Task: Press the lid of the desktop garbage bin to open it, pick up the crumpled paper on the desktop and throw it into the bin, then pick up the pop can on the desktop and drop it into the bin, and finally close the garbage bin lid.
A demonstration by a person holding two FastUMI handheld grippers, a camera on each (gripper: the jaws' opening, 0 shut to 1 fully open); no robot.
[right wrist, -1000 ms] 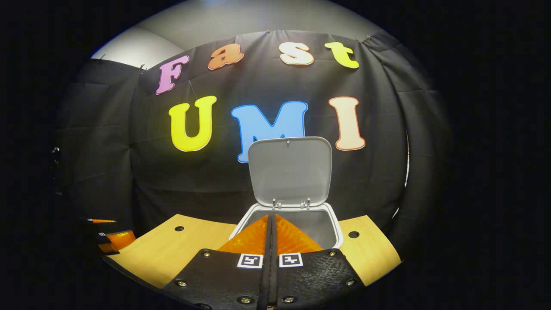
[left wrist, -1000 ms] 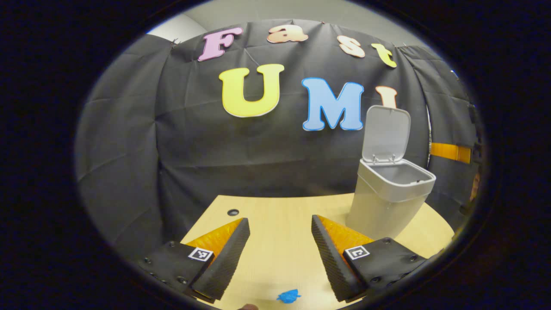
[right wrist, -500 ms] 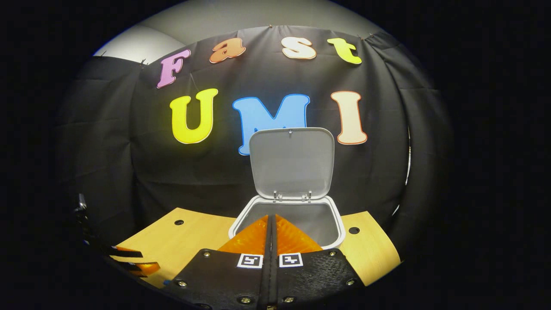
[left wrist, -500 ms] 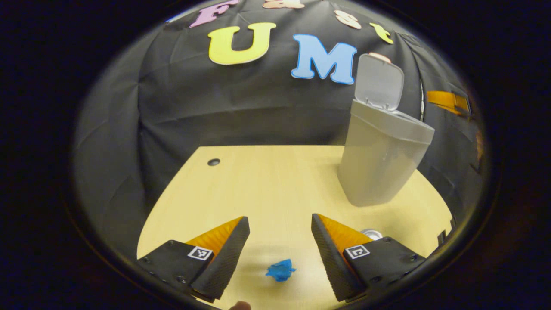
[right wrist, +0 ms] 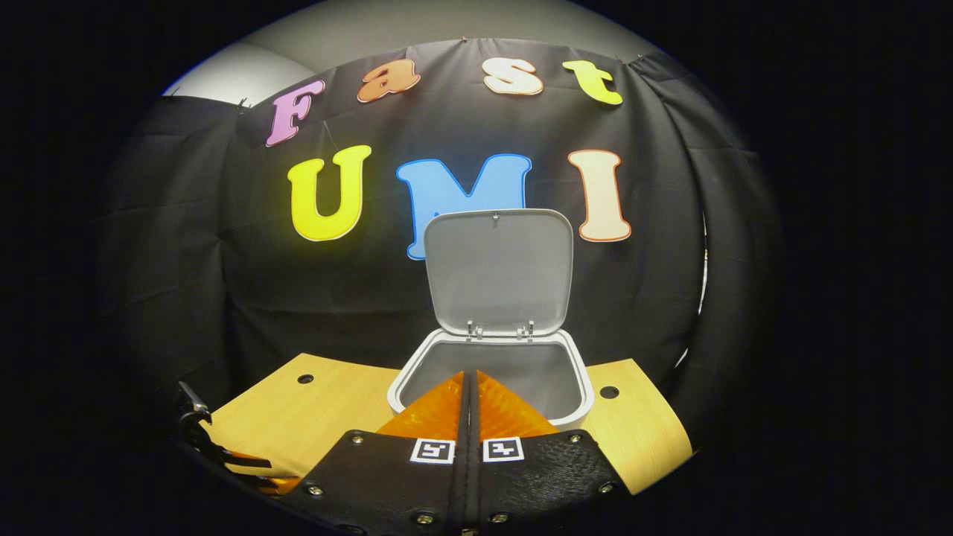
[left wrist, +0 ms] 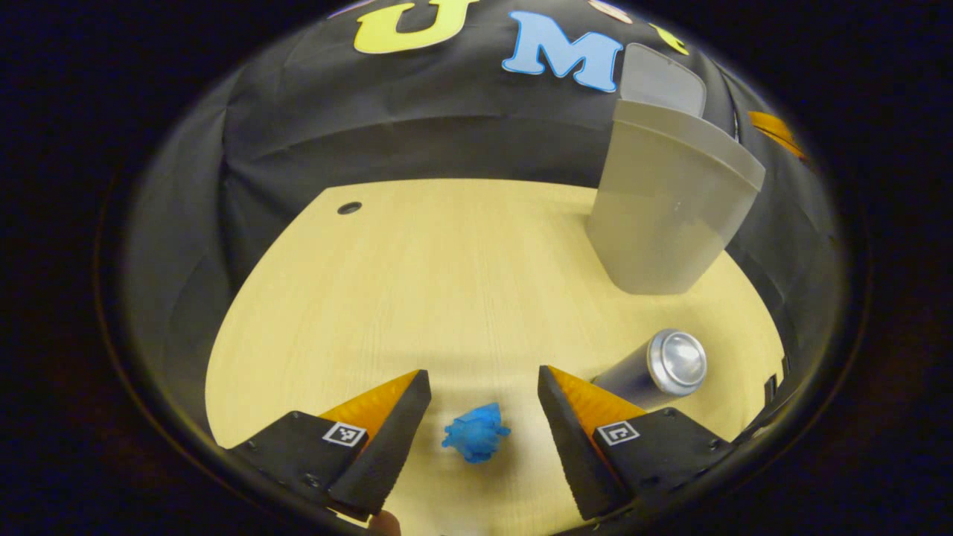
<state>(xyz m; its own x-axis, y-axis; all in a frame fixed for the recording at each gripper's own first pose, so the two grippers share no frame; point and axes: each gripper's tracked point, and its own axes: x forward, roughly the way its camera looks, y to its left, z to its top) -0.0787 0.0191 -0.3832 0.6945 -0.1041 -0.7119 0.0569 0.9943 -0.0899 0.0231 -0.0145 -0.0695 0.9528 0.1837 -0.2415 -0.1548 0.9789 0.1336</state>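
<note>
Left gripper (left wrist: 482, 387): I see my jaws spread wide and holding nothing, hanging above the near edge of the desk (left wrist: 417, 283).
Paper (left wrist: 475, 432): blue crumpled ball on the desk, between my left fingers in the left gripper view, touching neither as far as I can tell.
Can (left wrist: 655, 368): lying on its side just beyond my left gripper's right-hand finger, silver end towards the camera, near the desk's right edge.
Bin (left wrist: 663, 208): grey, upright at the desk's far right, well apart from the paper.
Right gripper (right wrist: 469, 380): I see the fingers pressed together with nothing between them, in front of the bin mouth.
Lid (right wrist: 497, 269): raised upright on its rear hinges; bin open.
</note>
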